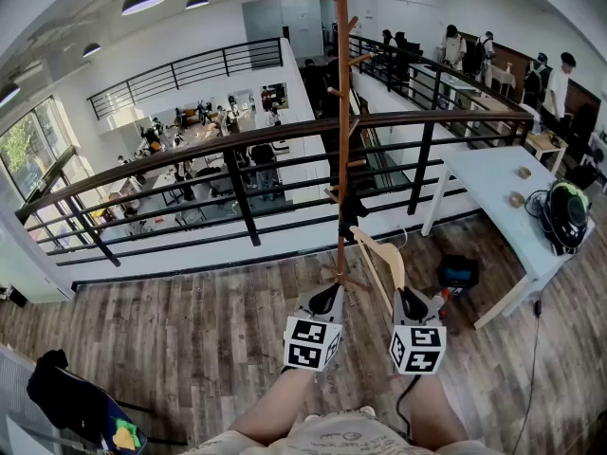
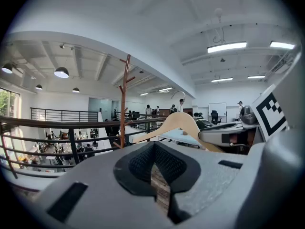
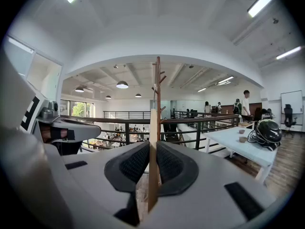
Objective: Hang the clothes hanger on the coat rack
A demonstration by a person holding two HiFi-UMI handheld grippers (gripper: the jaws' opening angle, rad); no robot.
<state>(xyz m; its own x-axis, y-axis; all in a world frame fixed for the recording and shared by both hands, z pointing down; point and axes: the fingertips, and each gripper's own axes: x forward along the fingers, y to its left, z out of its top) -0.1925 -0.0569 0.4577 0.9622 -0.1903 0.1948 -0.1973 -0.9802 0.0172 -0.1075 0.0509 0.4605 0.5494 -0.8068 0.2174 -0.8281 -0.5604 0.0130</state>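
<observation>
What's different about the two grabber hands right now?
The right gripper is pinching the wooden hanger; the left gripper pinches nothing. The right gripper's jaws are held apart by the hanger's thin wood; the left gripper's jaws are closed together. Both point toward the coat rack.

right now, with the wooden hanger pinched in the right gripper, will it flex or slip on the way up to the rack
The hanger looks like solid wood, so probably stiff and light. The right gripper clamps one thin, smooth arm of it, so it may pivot if bumped. The coat rack is a tall thin pole; a knock might rock it.
</observation>
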